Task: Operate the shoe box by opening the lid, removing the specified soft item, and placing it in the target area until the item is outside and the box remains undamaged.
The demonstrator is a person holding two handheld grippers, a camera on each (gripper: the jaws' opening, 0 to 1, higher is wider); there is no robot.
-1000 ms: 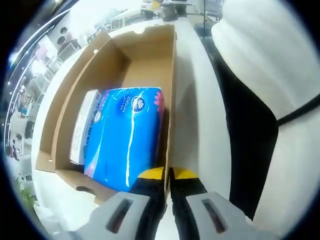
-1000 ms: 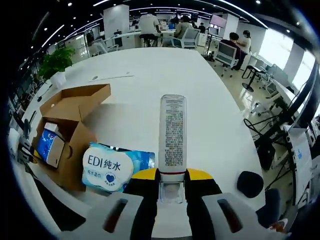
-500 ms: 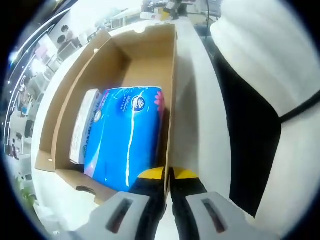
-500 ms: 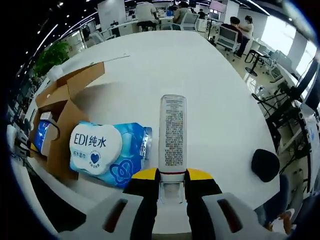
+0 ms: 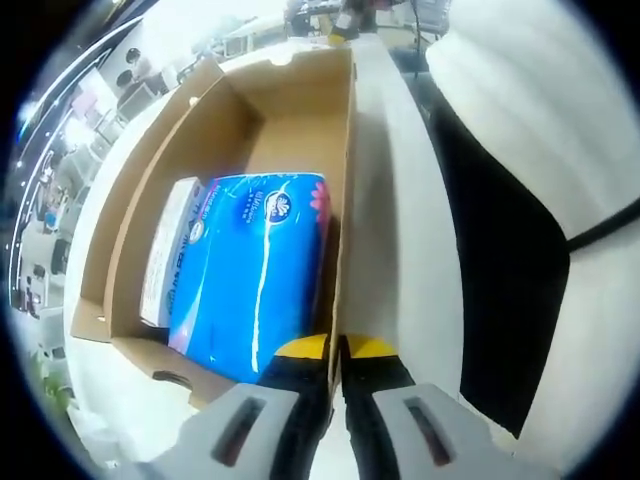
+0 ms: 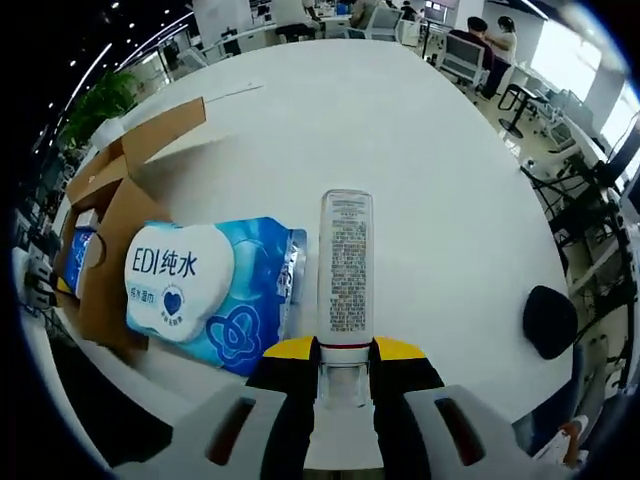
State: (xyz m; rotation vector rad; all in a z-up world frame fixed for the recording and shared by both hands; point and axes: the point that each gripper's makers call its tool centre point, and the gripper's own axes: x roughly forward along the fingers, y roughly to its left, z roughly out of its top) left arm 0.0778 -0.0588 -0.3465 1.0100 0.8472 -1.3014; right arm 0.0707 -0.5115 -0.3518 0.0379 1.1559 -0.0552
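My right hand-held gripper (image 6: 345, 352) is clamped on the white tube (image 6: 345, 268), ready to set down beside the wet-wipe pack (image 6: 205, 290); left hand-held gripper (image 5: 338, 350) pinches the shoe box (image 5: 345, 200) wall.

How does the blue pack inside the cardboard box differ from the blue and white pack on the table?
The glossy blue pack lies inside the open brown cardboard box; the blue and white wipes pack lies outside on the white table. The wipes pack bears a large white heart-shaped label; the boxed pack is mostly blue. Both are soft plastic-wrapped packs.
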